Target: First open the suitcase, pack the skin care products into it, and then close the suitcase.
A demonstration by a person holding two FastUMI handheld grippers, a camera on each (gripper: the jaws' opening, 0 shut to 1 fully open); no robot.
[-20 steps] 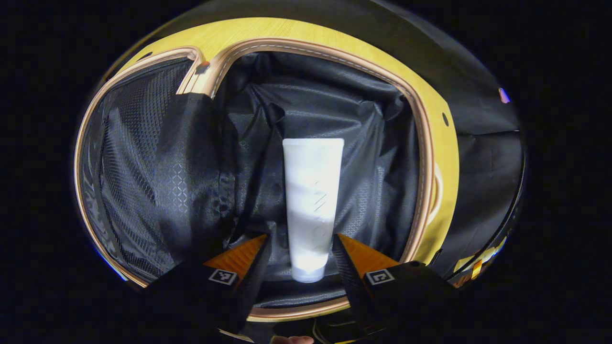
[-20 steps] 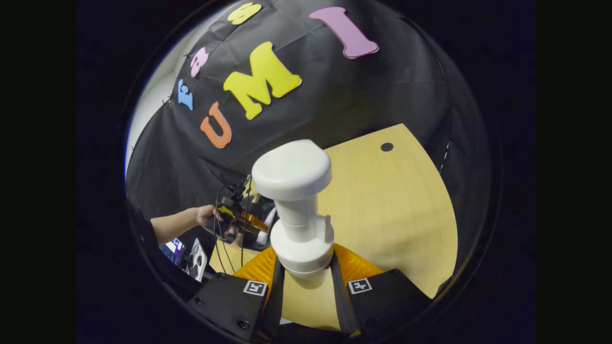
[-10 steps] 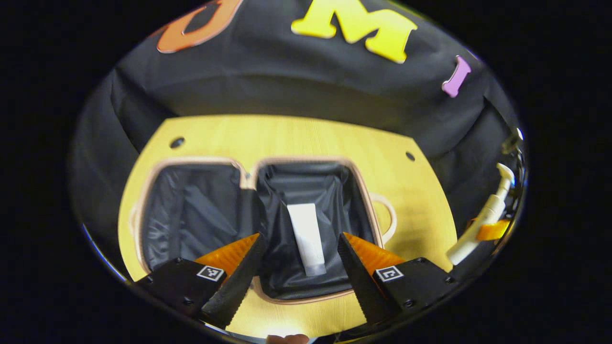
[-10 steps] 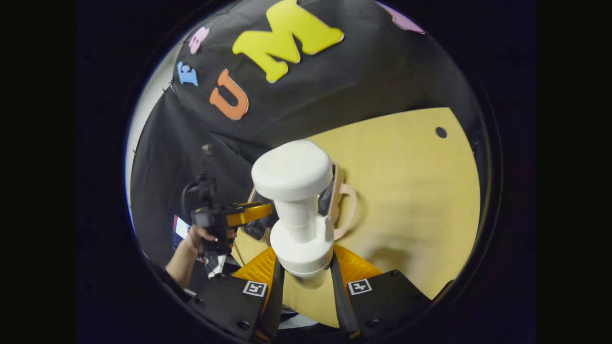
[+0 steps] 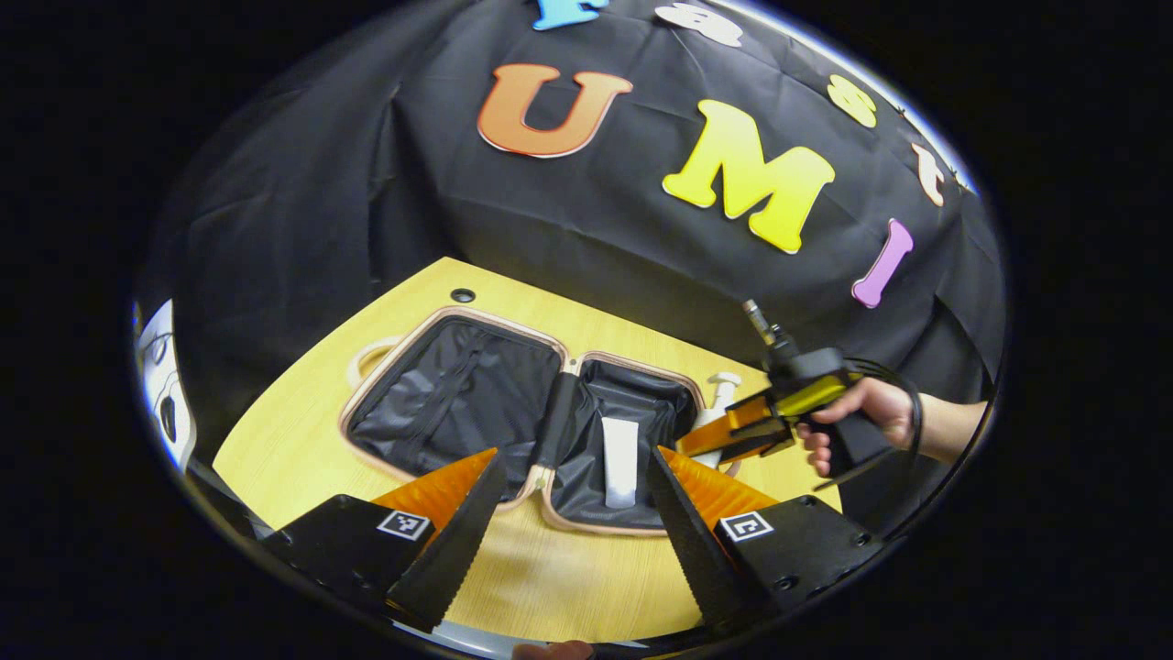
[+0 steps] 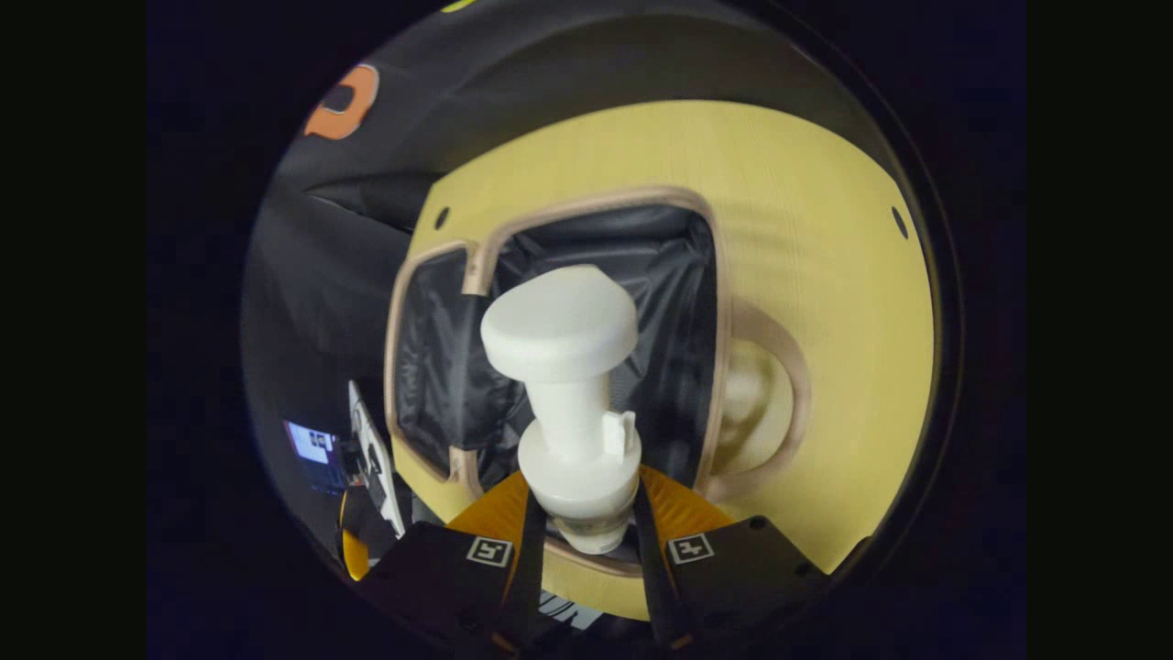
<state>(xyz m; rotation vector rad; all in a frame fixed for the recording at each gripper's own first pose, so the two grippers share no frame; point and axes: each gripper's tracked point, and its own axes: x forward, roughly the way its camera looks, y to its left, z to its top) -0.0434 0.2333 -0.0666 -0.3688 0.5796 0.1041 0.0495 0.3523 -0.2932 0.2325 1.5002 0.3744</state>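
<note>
Suitcase (image 5: 513, 412) lies open flat on the wooden surface (image 5: 302, 431), both halves lined in dark fabric. One white tube (image 5: 620, 463) already lies in the right-hand half, long axis running toward the left gripper (image 5: 573, 522), cap end nearest it.

Right gripper (image 6: 586, 541): fingers clamped on the neck of a white pump bottle (image 6: 573, 412), one to each side. The bottle's long axis runs straight out along the fingers, pump head leading. In the right gripper view that head sits directly over the dark lining of the suitcase half nearest the handle (image 6: 770, 403). In the left gripper view the same bottle shows just at the far right rim of that half, held by the person's hand (image 5: 861, 422) from the right.

Left gripper: fingers spread wide, nothing between them, held back above the near edge of the surface, well apart from the suitcase.

Judgement: the right hand is the nearer and the loaded one. The move turns on lowering the bottle into the half beside the tube, with the long axis laid roughly parallel to it so the lid can fold shut. The pump head is the bulky part likely to catch the rim.
</note>
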